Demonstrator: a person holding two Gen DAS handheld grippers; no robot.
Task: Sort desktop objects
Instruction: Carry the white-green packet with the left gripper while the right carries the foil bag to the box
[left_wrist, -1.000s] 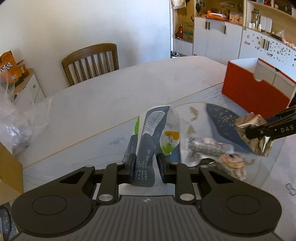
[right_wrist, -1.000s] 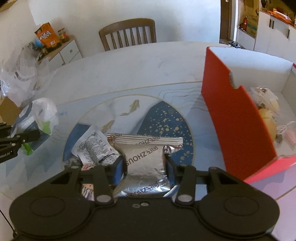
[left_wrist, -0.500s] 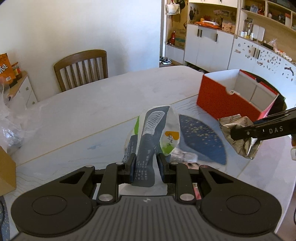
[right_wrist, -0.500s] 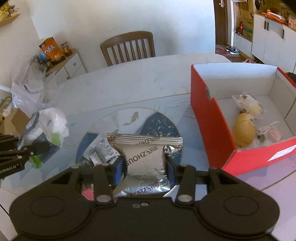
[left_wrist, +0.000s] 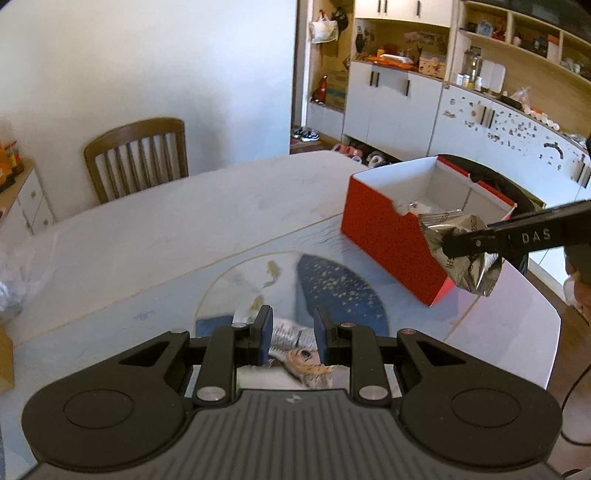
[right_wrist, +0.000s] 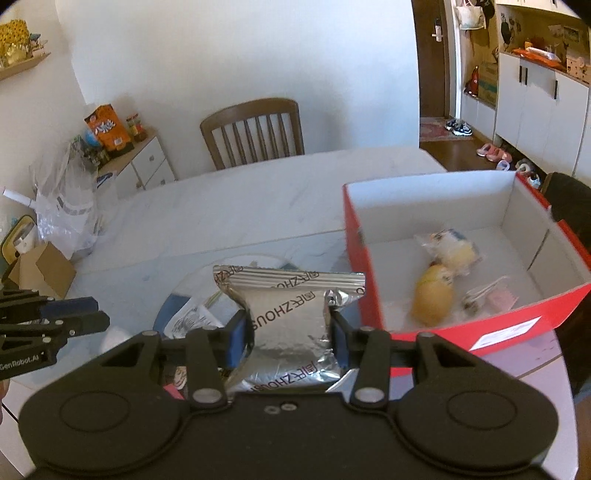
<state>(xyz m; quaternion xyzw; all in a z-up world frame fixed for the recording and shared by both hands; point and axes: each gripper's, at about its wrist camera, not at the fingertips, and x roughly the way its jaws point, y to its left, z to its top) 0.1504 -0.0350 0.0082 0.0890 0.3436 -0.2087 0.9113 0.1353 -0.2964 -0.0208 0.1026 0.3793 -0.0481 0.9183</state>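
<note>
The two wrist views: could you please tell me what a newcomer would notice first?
The silver foil packet, clamped upright in the right gripper, fills the near centre. To its right sits the open red box holding a yellow egg-shaped item. The left gripper hangs open above wrappers on the table.

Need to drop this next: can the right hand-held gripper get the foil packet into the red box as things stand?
Probably yes. The right hand-held gripper holds the foil packet beside the red box, whose top is open.
</note>
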